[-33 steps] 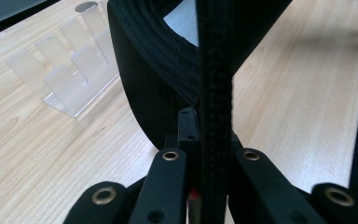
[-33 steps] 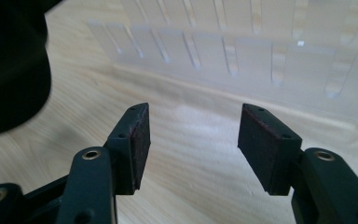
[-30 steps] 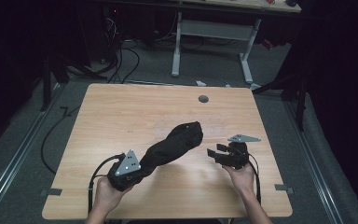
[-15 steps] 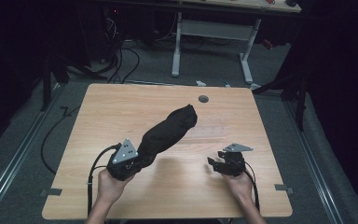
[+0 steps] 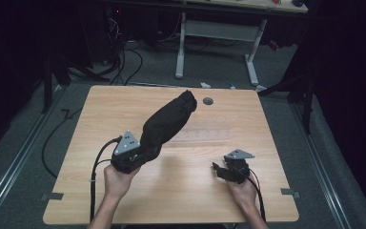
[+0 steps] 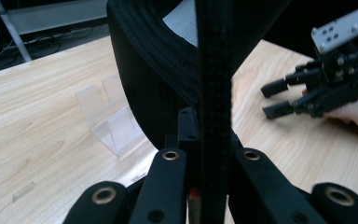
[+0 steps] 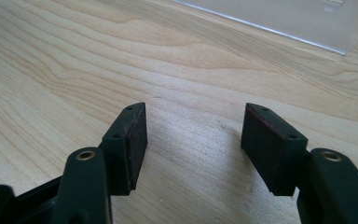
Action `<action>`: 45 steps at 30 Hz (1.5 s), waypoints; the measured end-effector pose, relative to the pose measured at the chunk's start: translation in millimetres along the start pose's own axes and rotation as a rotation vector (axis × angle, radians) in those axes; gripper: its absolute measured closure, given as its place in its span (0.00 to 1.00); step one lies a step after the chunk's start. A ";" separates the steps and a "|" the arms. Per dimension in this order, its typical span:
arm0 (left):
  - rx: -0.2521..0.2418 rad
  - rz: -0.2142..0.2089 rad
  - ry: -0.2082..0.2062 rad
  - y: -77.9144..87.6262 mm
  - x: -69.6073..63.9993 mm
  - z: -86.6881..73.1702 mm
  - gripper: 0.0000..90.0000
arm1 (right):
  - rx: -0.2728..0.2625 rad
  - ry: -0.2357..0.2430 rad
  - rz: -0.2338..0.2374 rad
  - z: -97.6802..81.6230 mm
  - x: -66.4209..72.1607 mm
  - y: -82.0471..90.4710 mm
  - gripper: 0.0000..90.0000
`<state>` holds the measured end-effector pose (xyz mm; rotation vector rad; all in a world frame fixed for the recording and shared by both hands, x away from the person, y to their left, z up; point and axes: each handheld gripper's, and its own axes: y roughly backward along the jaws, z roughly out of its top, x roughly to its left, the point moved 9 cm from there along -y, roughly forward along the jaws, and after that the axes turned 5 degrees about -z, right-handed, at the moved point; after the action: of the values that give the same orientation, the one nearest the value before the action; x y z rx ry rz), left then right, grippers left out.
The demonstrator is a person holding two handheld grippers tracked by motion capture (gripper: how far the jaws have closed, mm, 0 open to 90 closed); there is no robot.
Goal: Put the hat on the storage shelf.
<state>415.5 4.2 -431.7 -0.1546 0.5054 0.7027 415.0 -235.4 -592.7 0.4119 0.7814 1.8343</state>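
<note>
My left gripper is shut on the near end of a long black fabric thing, seemingly a cap, holding it up at a slant over the wooden table. In the left gripper view the black fabric runs up from between the jaws of my left gripper. My right gripper rests low near the front right of the table; its jaws have just been opening and nothing is between them. In its own view the right gripper is open over bare wood. The left gripper view also takes in the right gripper.
A clear acrylic stand sits on the table between the grippers, faint from above and at the top of the right gripper view. A grey round plug marks the table's back. Cables lie on the floor.
The left gripper has lifted the black fabric and swung its far end up and toward the back left. The right gripper has sunk toward the table and its jaws stand wider.
</note>
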 end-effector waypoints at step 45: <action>-0.086 0.071 0.024 -78.3 34.8 37.2 0.96 | 0.001 0.007 0.001 -0.1 0.9 -0.1 0.43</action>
<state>503.7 -23.7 -418.9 -0.2271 0.5053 0.7930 414.7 -234.5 -592.9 0.4067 0.7867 1.8369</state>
